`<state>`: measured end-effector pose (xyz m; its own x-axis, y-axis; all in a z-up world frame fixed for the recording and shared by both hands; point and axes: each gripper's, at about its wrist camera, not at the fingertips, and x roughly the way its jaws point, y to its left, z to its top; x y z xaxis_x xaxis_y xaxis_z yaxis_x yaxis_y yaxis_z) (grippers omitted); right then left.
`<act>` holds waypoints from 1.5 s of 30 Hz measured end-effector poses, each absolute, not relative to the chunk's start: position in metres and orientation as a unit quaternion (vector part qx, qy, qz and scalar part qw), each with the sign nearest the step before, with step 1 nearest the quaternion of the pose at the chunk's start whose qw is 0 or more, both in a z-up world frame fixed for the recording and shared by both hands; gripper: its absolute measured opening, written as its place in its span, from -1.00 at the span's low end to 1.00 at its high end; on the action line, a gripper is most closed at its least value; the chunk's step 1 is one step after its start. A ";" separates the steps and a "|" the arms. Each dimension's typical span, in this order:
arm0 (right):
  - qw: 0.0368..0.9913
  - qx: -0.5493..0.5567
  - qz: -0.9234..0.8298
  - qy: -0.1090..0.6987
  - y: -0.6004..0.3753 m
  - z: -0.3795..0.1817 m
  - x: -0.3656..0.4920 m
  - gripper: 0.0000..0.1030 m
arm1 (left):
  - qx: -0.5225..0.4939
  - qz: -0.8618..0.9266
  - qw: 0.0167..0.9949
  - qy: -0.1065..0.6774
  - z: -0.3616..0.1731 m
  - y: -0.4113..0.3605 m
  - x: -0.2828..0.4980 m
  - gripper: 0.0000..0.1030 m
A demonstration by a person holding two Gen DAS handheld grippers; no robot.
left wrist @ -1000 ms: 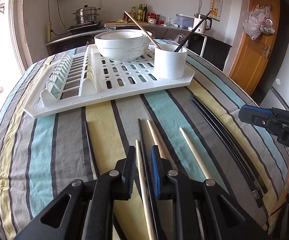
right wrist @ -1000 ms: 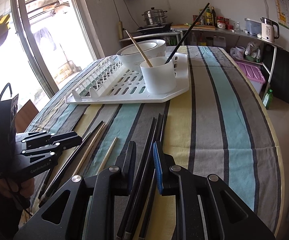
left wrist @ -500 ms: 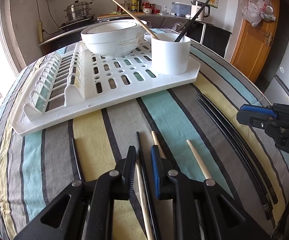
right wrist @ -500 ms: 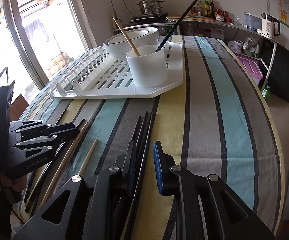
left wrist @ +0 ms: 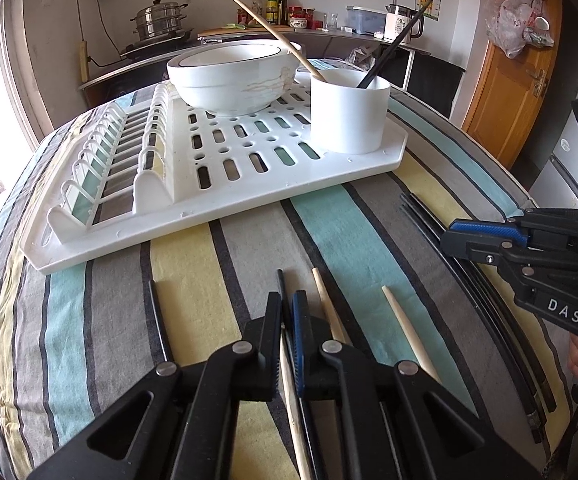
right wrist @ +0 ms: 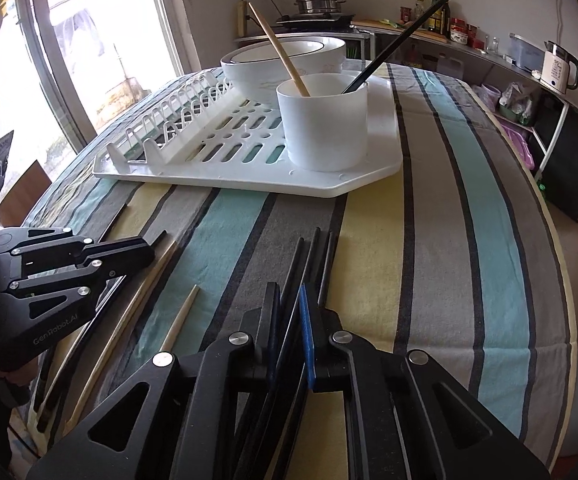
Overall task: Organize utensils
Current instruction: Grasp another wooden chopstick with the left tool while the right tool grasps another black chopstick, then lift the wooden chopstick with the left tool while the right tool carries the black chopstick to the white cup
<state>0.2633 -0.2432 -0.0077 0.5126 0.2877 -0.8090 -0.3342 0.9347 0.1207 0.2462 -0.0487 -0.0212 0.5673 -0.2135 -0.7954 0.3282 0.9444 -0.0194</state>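
Note:
A white cup (left wrist: 349, 110) stands on the white drying rack (left wrist: 217, 200) and holds one wooden and one black chopstick. My left gripper (left wrist: 287, 312) is low over the striped cloth, its jaws nearly shut around a black chopstick (left wrist: 281, 284), with a wooden chopstick (left wrist: 325, 300) lying just beside. Another wooden chopstick (left wrist: 405, 328) lies to its right. My right gripper (right wrist: 289, 308) is closed on one of several black chopsticks (right wrist: 313, 252) lying on the cloth. The cup also shows in the right wrist view (right wrist: 323, 120).
A white bowl (left wrist: 233, 76) sits on the rack behind the cup. A lone black chopstick (left wrist: 157, 312) lies left of my left gripper. Kitchen counter with pots and a kettle lies beyond the table. The table's right edge (right wrist: 561, 264) drops off.
Both grippers have moved forward and lower along the chopsticks toward the rack. The right gripper's jaws have narrowed onto a black chopstick; the left jaws have closed a little.

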 end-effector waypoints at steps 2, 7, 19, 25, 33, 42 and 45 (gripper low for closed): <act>0.870 -0.022 0.177 0.460 -0.245 -0.008 0.266 -0.83 | 0.064 -0.151 0.883 0.439 -0.021 -0.047 0.247 -0.89; 0.865 -0.020 0.173 0.470 -0.249 -0.011 0.270 -0.84 | 0.056 -0.149 0.883 0.442 -0.021 -0.040 0.249 -0.88; 0.855 -0.063 0.163 0.489 -0.235 -0.009 0.280 -0.86 | 0.087 -0.159 0.866 0.466 -0.019 -0.052 0.257 -0.88; 0.855 -0.044 0.167 0.488 -0.240 -0.008 0.281 -0.89 | 0.092 -0.165 0.856 0.481 -0.017 -0.053 0.262 -0.88; 0.870 -0.017 0.175 0.461 -0.249 0.011 0.272 -0.89 | 0.060 -0.178 0.867 0.462 0.006 -0.045 0.258 -0.89; 0.897 0.011 0.188 0.400 -0.262 0.062 0.252 -0.90 | 0.030 -0.175 0.897 0.405 0.065 -0.029 0.238 -0.90; 0.906 0.019 0.193 0.377 -0.265 0.083 0.244 -0.90 | 0.022 -0.179 0.907 0.381 0.088 -0.025 0.231 -0.91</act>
